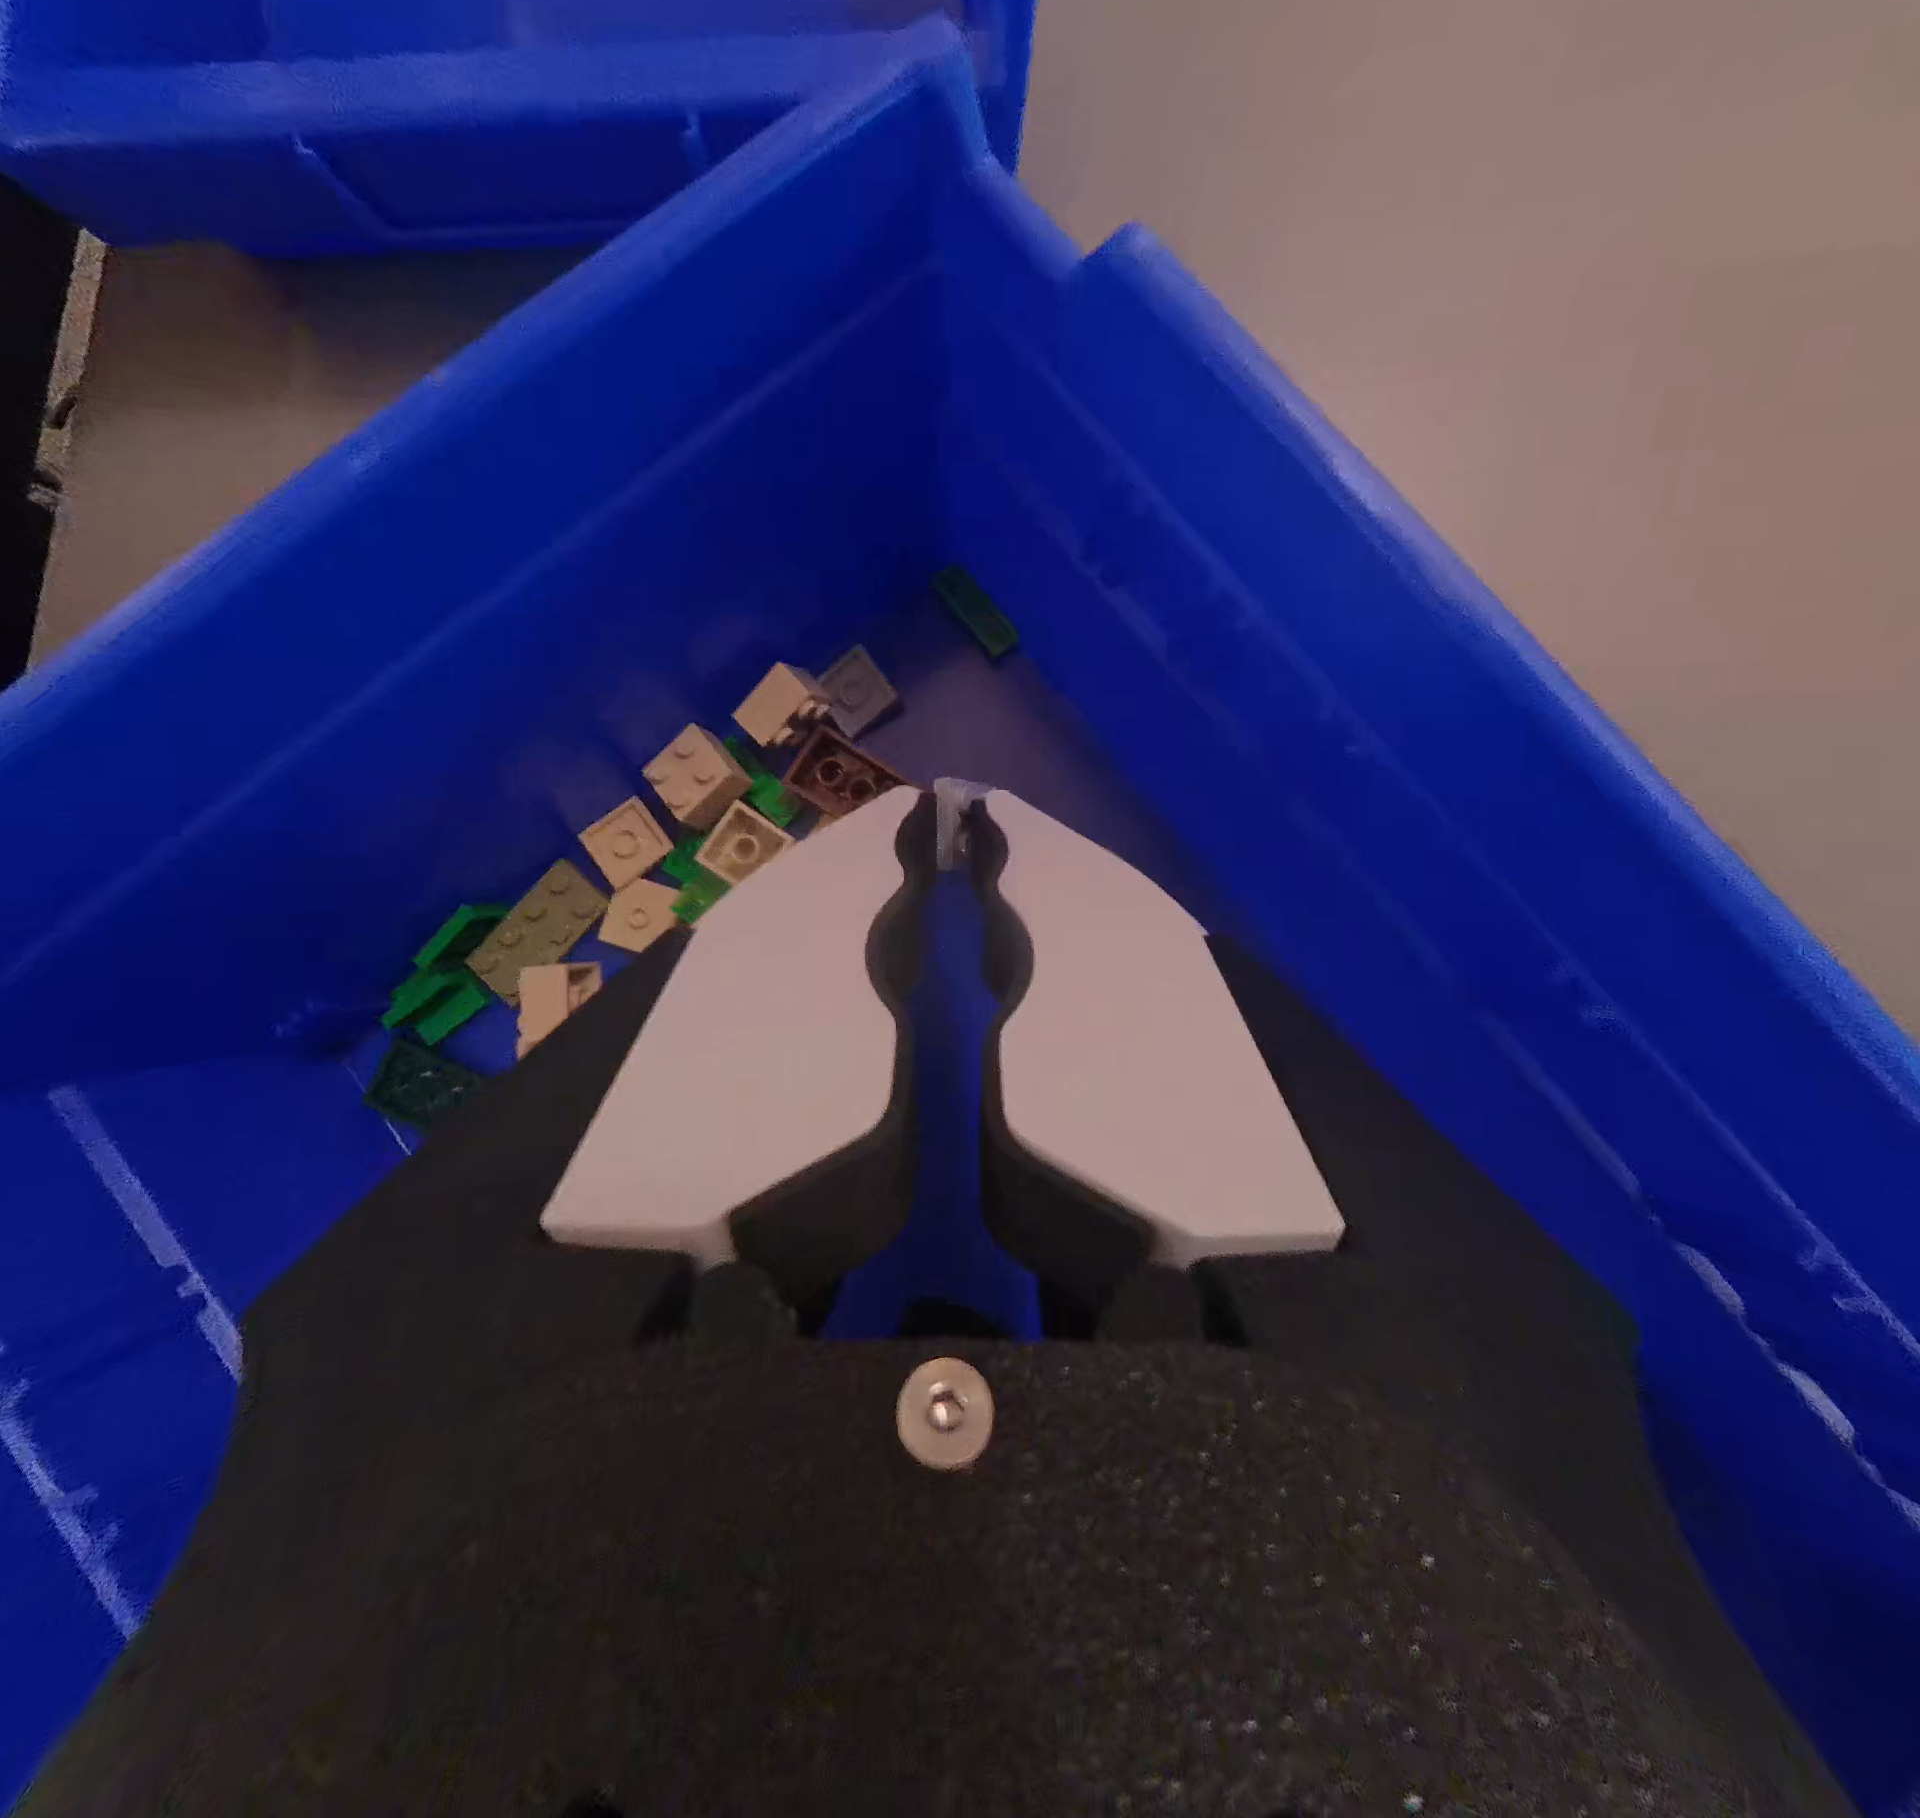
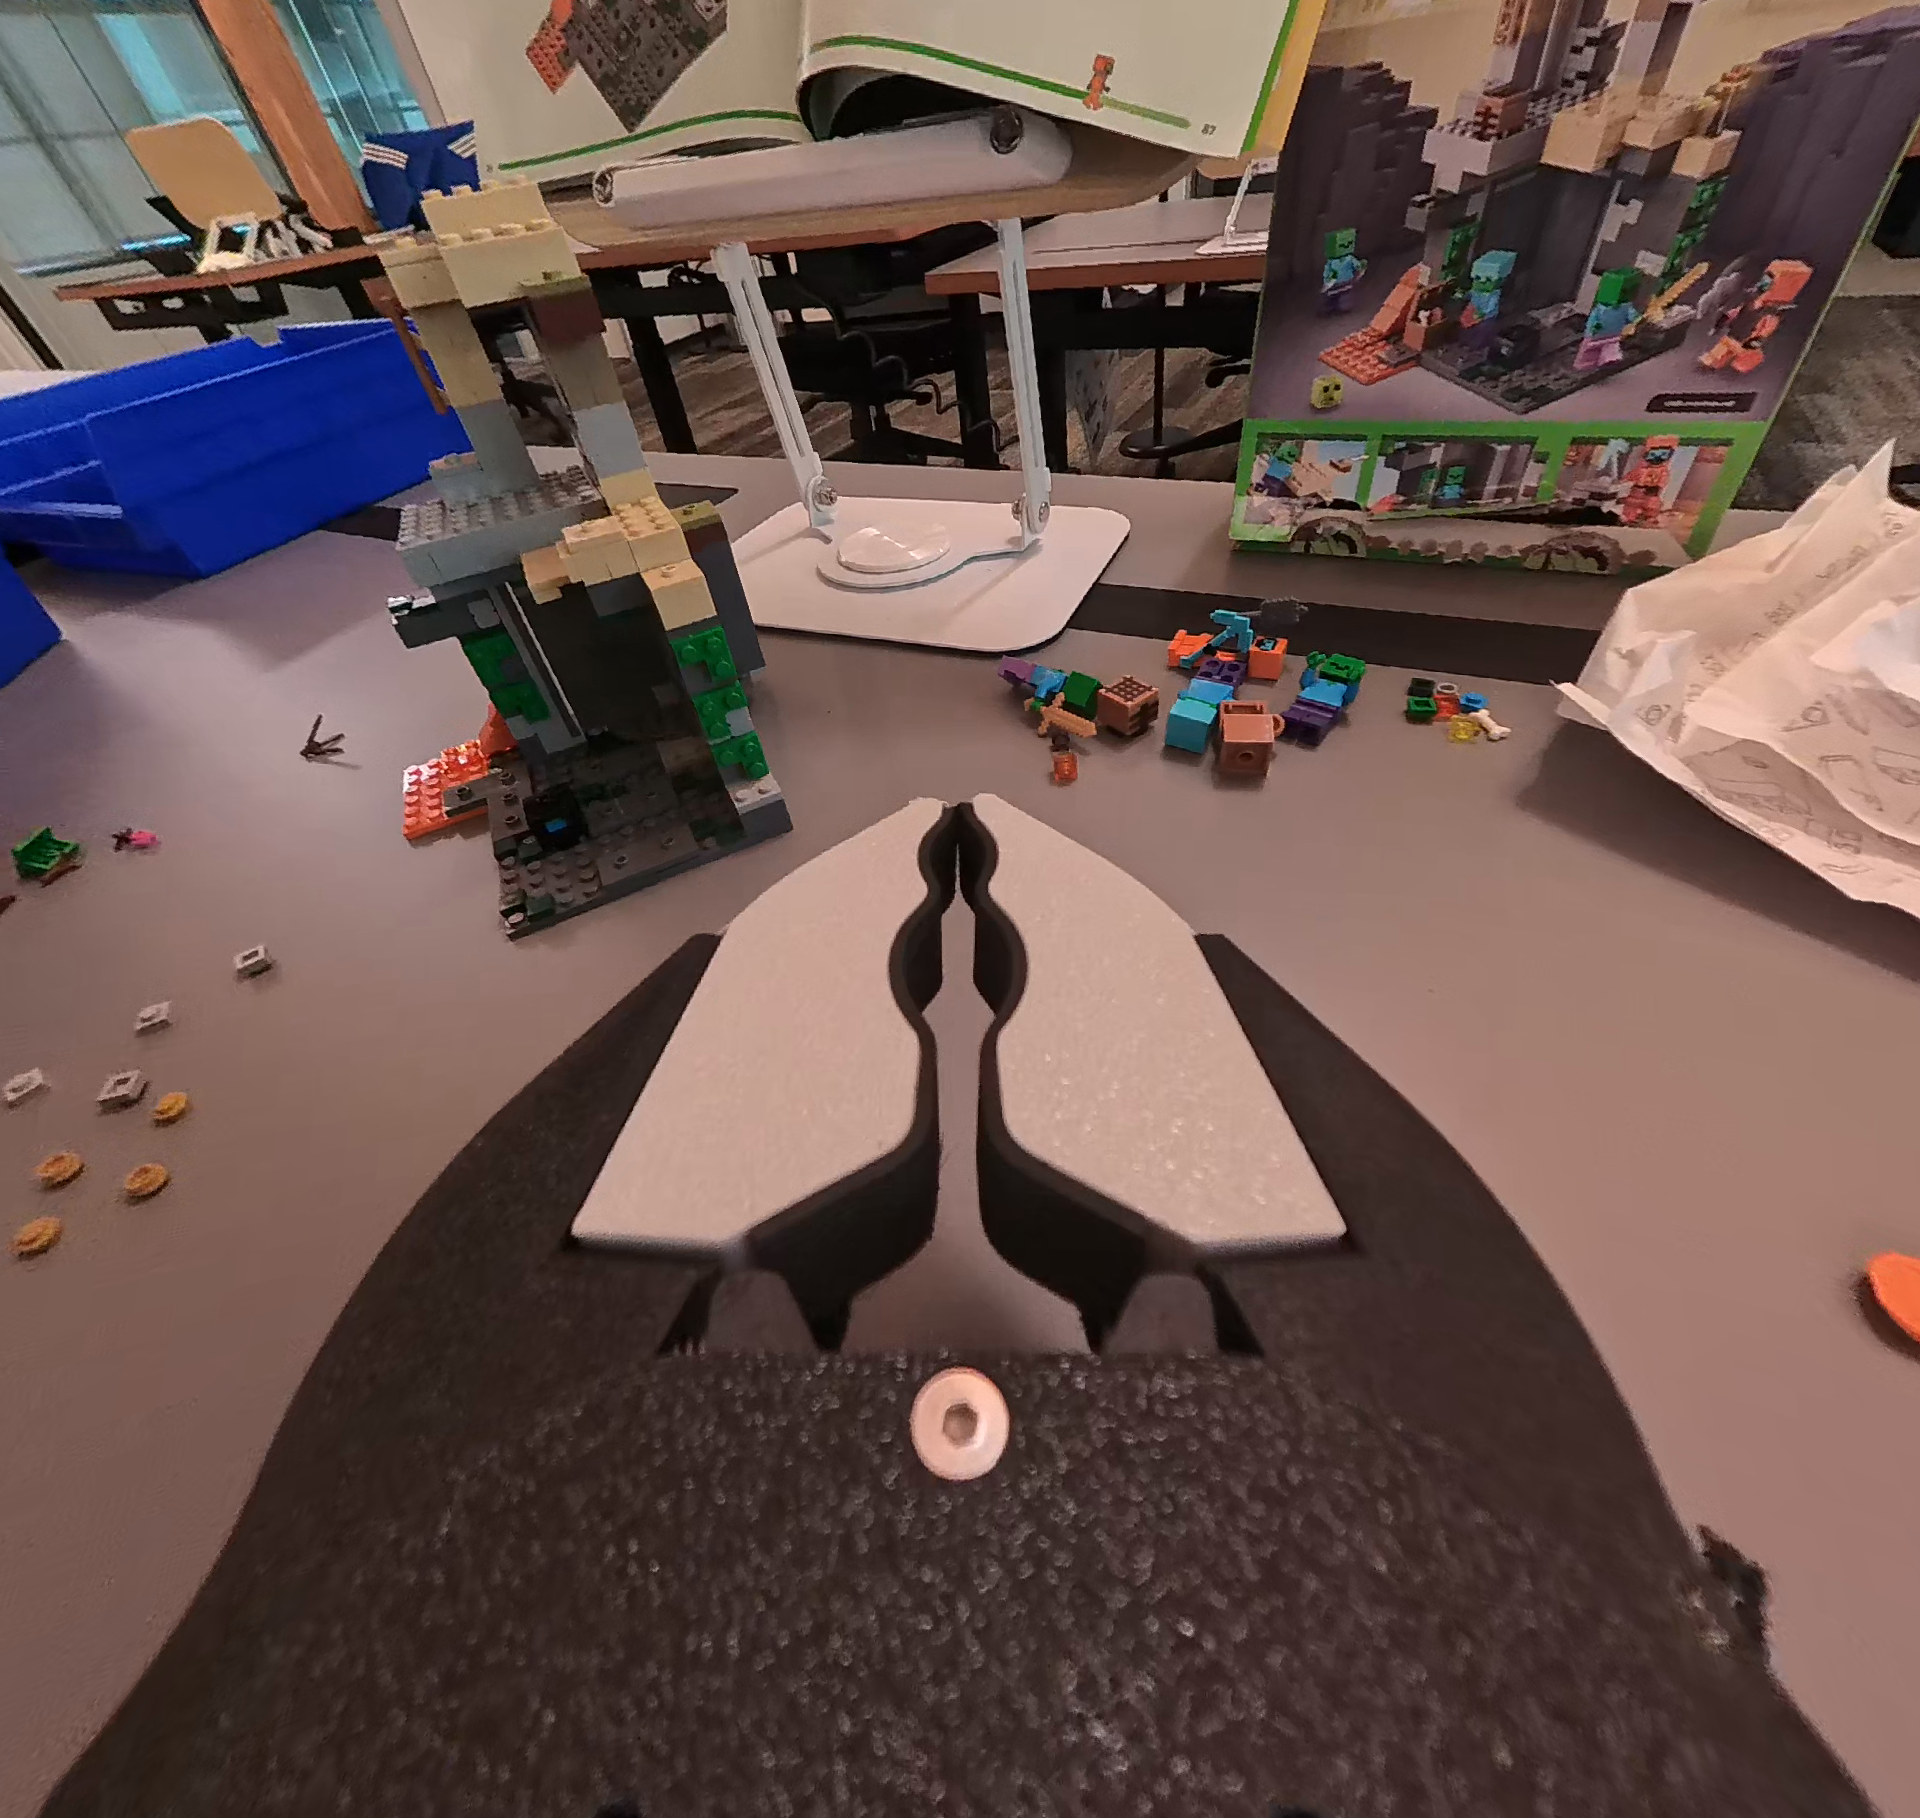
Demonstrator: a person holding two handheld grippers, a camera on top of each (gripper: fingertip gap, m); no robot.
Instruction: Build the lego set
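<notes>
left wrist view: loose tan and green bricks [image 1: 665, 864] at 10 o'clock on floor of blue bin [image 1: 623, 480]; left gripper [image 1: 951, 823] inside bin, fingers nearly together, pinching small grey piece [image 1: 948, 818] at tips. right wrist view: part-built lego model [image 2: 582, 605] at 11 o'clock on grey table [image 2: 1351, 989] (orange base showing); right gripper [image 2: 958, 812] fully closed, holding nothing; minifigures and small parts [image 2: 1216, 698] at 1 o'clock.
</notes>
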